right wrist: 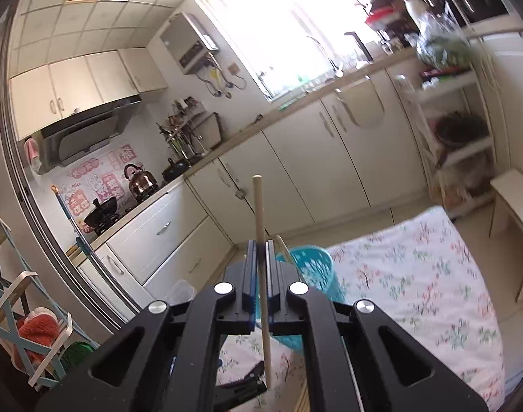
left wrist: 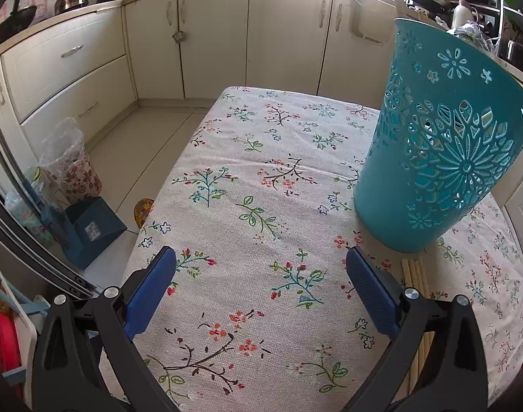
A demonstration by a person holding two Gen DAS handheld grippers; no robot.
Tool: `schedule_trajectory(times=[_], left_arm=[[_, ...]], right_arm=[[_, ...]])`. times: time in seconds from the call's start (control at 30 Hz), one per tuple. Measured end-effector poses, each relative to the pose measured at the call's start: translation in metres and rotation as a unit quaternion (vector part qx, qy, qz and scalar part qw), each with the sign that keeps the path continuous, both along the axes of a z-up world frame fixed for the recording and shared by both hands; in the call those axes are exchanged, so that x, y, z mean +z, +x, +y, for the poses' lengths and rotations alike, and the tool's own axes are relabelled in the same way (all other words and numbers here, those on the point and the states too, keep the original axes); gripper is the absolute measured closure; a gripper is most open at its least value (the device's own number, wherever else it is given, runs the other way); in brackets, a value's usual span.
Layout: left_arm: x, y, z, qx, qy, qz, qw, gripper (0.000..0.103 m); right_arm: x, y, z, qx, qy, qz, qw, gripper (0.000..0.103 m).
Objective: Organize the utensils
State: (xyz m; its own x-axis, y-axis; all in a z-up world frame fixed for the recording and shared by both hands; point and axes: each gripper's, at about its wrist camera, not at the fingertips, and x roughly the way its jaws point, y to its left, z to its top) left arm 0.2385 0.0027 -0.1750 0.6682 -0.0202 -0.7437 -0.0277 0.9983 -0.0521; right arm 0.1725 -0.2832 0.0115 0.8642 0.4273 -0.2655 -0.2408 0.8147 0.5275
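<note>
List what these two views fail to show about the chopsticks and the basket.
- Chopsticks on the table: left wrist view, their count and far ends are hidden behind the basket and the left claw.
- Basket contents: right wrist view, the right claw and its held chopstick cover most of the blurred basket.

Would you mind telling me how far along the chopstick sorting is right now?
Partly done: one stick already leans inside the teal basket. In hand: the right tongs are shut on a chopstick above it. Left: several chopsticks lie on the tablecloth; the left tongs are open and hold nothing.
</note>
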Motion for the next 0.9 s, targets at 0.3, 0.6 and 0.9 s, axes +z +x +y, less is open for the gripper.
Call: schedule_trajectory(times=[0.3, 0.6, 0.9], left_arm=[[-0.002, 0.002, 0.004, 0.003, -0.016, 0.005, 0.9999, 0.008], [-0.002, 0.002, 0.004, 0.004, -0.021, 0.006, 0.9998, 0.008], [-0.002, 0.001, 0.008, 0.005, -0.030, 0.006, 0.9995, 0.008]], right_arm=[[-0.050, 0.005, -0.010, -0.019, -0.011, 0.068, 0.997, 0.099], [-0.027, -0.003, -0.011, -0.023, -0.030, 0.044, 0.998, 0.101], [-0.110, 0.022, -0.033, -0.055, -0.038, 0.235, 0.970, 0.099]])
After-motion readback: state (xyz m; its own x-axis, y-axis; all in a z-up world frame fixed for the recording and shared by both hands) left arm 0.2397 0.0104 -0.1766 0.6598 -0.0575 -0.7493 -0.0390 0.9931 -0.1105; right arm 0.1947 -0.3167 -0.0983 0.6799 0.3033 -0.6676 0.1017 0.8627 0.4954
